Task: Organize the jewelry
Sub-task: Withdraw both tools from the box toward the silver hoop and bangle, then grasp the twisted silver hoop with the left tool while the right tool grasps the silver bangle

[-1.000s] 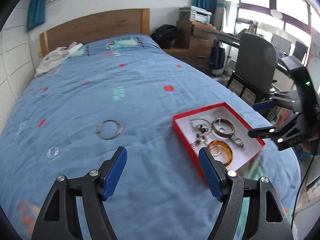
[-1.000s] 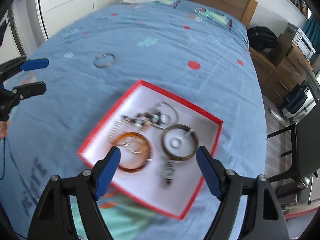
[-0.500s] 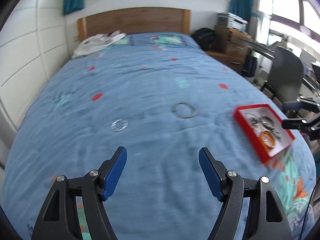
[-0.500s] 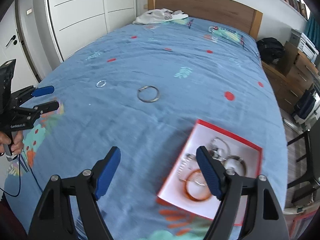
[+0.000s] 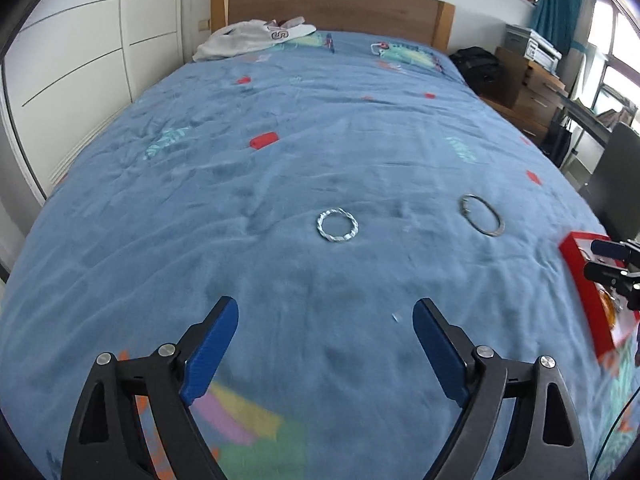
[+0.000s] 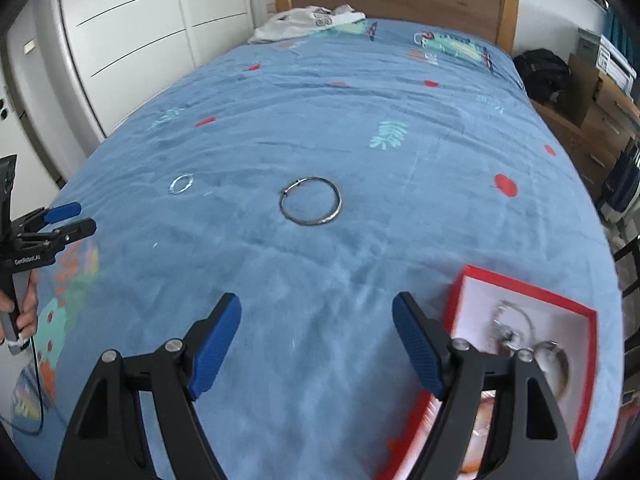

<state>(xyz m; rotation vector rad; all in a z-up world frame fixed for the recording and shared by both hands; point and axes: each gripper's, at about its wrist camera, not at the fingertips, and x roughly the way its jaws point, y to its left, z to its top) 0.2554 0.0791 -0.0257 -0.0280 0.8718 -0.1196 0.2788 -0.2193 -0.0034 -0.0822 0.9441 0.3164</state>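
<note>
A: Left wrist view: our left gripper [image 5: 325,320] is spread wide, empty, above the bedspread [image 5: 280,160]; twisted silver bangle [image 5: 337,225] lies ahead, thin bangle [image 5: 482,215] to its right.

B: Right wrist view: our right gripper [image 6: 316,316] is also released; thin bangle [image 6: 311,201] ahead, red box [image 6: 520,296] with jewelry beside the right finger

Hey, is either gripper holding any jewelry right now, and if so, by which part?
No. The left gripper and right gripper are both open, nothing between their fingers. The two bangles lie loose on the bed.
</note>
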